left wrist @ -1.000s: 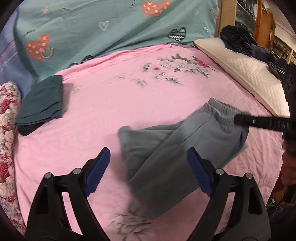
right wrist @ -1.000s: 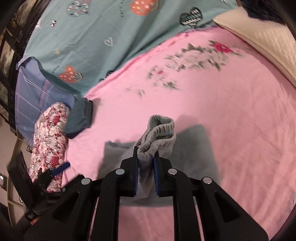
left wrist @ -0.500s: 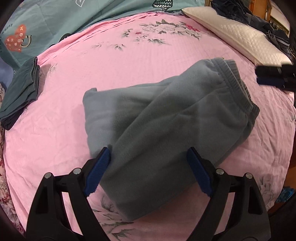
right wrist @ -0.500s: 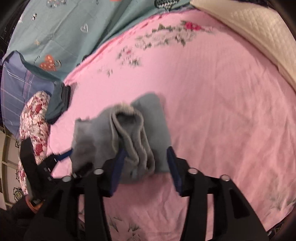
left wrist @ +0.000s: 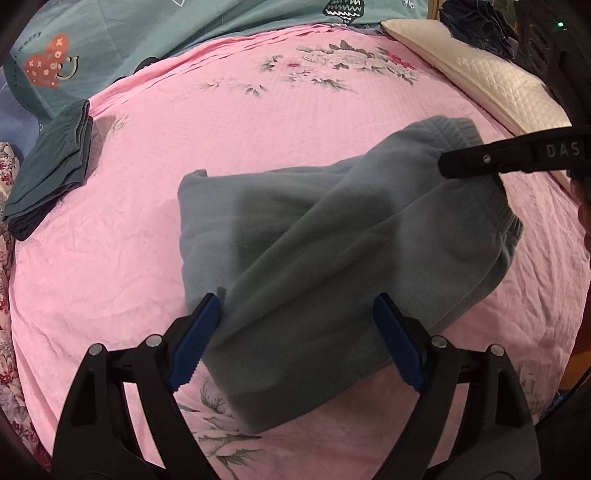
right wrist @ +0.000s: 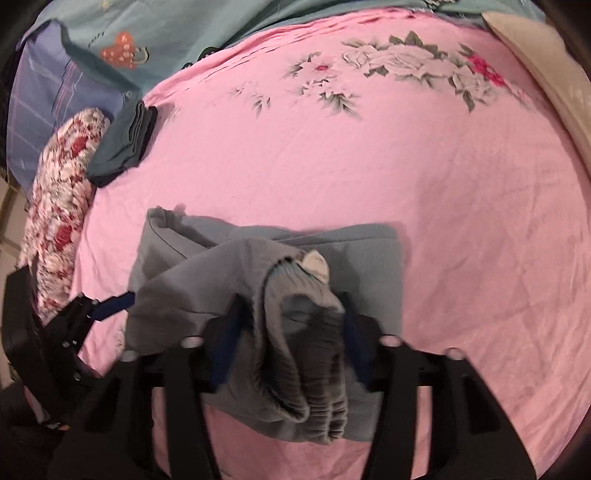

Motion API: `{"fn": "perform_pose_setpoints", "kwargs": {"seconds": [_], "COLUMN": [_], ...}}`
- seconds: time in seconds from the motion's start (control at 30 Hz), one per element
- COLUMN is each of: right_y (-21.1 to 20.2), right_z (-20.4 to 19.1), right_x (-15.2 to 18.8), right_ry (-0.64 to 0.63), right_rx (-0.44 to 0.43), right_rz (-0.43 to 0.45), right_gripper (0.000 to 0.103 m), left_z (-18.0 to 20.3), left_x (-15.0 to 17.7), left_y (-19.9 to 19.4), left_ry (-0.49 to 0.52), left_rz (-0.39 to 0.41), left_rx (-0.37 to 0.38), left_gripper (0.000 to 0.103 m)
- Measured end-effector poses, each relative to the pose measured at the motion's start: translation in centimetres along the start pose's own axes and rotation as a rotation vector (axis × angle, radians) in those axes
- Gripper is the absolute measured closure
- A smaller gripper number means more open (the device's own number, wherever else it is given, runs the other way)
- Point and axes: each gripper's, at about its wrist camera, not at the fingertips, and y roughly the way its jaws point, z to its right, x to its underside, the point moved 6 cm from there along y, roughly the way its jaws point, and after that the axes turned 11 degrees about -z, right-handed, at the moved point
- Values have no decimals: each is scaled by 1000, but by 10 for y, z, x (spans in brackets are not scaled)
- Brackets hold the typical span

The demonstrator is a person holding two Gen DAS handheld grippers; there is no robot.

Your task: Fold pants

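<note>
The grey fleece pants (left wrist: 332,251) lie folded over on the pink bedsheet (left wrist: 221,129). My left gripper (left wrist: 295,339) is open, its blue pads on either side of the near folded edge. My right gripper (right wrist: 291,332) is open, its jaws straddling the ribbed waistband (right wrist: 310,350), which lies bunched on top of the fold with a white label (right wrist: 316,264) showing. In the left wrist view one right finger (left wrist: 480,160) reaches over the waistband. The left gripper shows in the right wrist view (right wrist: 110,306) at the pants' left edge.
A folded dark green garment (left wrist: 51,162) lies at the far left of the bed. A teal quilt (left wrist: 184,33) covers the far side. A cream pillow (left wrist: 480,81) with dark clothes lies at the right. A floral pillow (right wrist: 59,206) sits at the left edge.
My right gripper opened and let go of the waistband, which dropped onto the folded pants. My left gripper moved down to the near edge of the pants and stayed open.
</note>
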Motion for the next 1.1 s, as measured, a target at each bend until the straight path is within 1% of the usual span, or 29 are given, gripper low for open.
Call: {"fn": "perform_pose_setpoints", "kwargs": {"seconds": [0.03,0.1,0.17,0.2,0.27,0.3,0.33,0.37,0.4,0.43,0.53,0.57,0.63,0.67,0.73,0.8,0.87,0.93,1.03,1.07,1.1], "right_y": [-8,-29,-48,-51,-39,-24,-14,-9,-9,-15,-46,-59,-71,-73,-65,-43,-18,20,55,64,74], "right_z": [-2,-4,2,13,35,48,57,62,66,67,60,51,24,12,-27,-64,-87,-108,-125,-130,-136], "right_x": [-1,-1,1,3,10,16,20,24,26,26,19,13,1,-7,-26,-45,-62,-80,-86,-85,-84], "right_ry": [-10,-29,-23,-1,48,86,112,128,146,153,148,136,91,55,-58,-172,-234,-301,-399,-433,-476], "right_rx": [-7,-14,6,28,42,40,43,57,82,99,134,121,69,42,-3,-31,-33,-20,-4,-3,9], "right_rz": [16,67,119,127,78,25,-8,-24,-39,-31,55,102,154,163,155,120,67,-55,-178,-218,-266], "right_gripper": [80,81,81,81,79,77,70,59,52,43,40,40,40,40,40,40,40,40,41,44,60], "left_z": [0,2,4,5,6,5,5,5,4,2,-7,-11,-17,-20,-24,-30,-39,-50,-69,-75,-81], "left_x": [-1,-4,-4,-3,2,4,6,7,9,10,18,21,25,26,29,34,40,48,63,68,72], "left_y": [-3,-10,-8,-4,5,8,10,9,8,7,8,9,7,4,-2,-11,-19,-24,-29,-29,-30], "left_ry": [-1,4,6,4,-4,-6,-7,-6,-6,-9,-41,-59,-82,-88,-90,-90,-107,-142,-197,-219,-237], "left_rz": [8,30,21,10,-22,-33,-38,-38,-34,-30,-38,-42,-41,-33,-16,5,17,20,12,7,3], "left_rx": [0,-5,-9,-8,-4,0,2,0,-4,-8,-5,2,6,-3,-23,-52,-72,-82,-99,-103,-105], "left_gripper": [17,16,13,12,12,12,12,12,12,12,11,11,11,11,11,11,11,11,11,11,11]}}
